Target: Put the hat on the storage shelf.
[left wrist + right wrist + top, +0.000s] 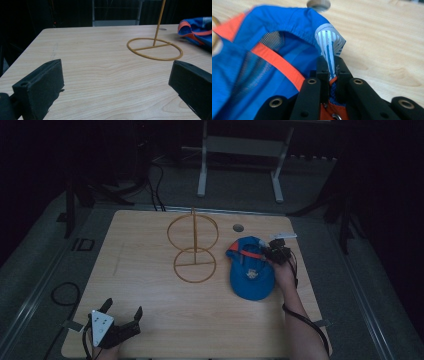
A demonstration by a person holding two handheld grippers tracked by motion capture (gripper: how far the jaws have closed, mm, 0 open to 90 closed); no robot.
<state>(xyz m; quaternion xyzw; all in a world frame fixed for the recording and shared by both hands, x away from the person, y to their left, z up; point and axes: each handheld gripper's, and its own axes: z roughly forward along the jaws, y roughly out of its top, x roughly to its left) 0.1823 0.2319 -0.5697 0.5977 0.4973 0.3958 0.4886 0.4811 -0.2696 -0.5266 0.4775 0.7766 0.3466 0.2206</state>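
Left gripper (123,314) sits at near-left corner of the light wood-grain table (150,285), low over the top, jaws wide apart w/ nothing between them. In left gripper view both black jaws frame bare tabletop; beyond them stands the yellow wire stand w/ two rings on a thin upright rod (155,47), its flat base ring on the wood.

Centre of table, high view: same stand (194,251), upper ring upright, base ring flat, well apart from left gripper.

Just right of stand: blue fabric cap w/ orange trim (251,267), lying on the table, peak toward the near edge. Near its far side, a small round grey grommet (238,227) set in the tabletop.

Right gripper (274,254) at cap's right-rear edge, jaws pinched together on the cap's blue-and-white striped strap tab (329,53); mesh lining & orange band visible inside the cap (274,50) in right gripper view. Person's right forearm (300,320) runs in from the bottom edge.
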